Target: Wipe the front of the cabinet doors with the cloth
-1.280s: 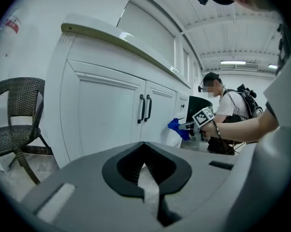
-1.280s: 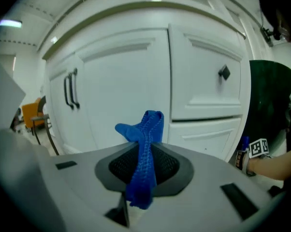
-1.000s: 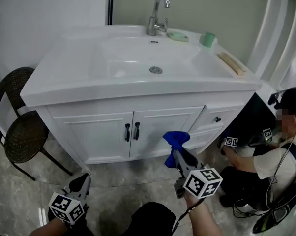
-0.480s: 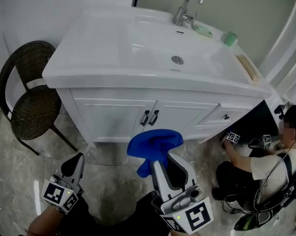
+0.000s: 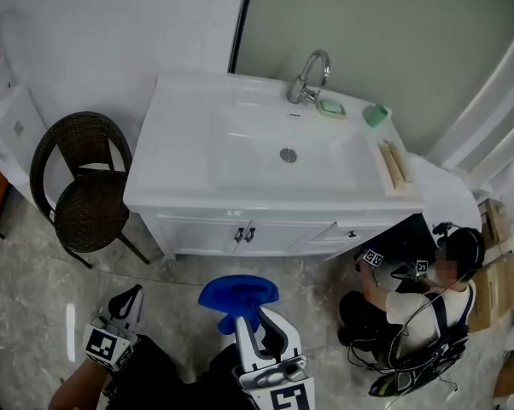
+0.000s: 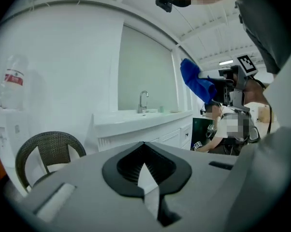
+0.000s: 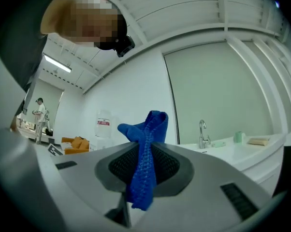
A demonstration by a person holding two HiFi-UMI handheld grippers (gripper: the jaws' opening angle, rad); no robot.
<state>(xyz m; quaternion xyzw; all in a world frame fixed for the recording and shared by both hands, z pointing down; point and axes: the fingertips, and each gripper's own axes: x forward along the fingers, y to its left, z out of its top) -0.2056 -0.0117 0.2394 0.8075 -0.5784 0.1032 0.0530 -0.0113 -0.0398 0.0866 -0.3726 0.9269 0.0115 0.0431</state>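
White vanity cabinet (image 5: 180,143) stands vs. the back wall, w/ a one-piece basin top. Its cabinet doors (image 5: 206,236) face the camera, both closed, w/ dark handles (image 5: 244,235) side by side at the centre seam. A drawer front sits to their right. Dark wicker chair (image 5: 86,203) stands just beside the cabinet's left end. A person (image 5: 411,306) sits on the floor at the cabinet's right end, headset on, leaning toward the dark open side there.

R gripper (image 5: 255,331) is low in the head view, centre-bottom, pointing up toward the cabinet but well apart from it. Its jaws are clamped on the blue cloth (image 5: 238,293). In the R gripper view the cloth (image 7: 145,149) runs as a folded strip down betw. the jaw pads and bunches above them. The cloth touches no door and hangs in the air in front of the doors.

L gripper (image 5: 131,295) is at bottom left, near the floor, away from the cabinet. In its own view the jaws (image 6: 144,166) meet, nothing betw. them.

On the top: chrome faucet (image 5: 308,73) at the back of the basin, green soap dish (image 5: 331,107) just beside it, green cup (image 5: 376,115) further right, and a wooden piece (image 5: 394,162) near the right edge. Drain (image 5: 289,155) is mid-basin.
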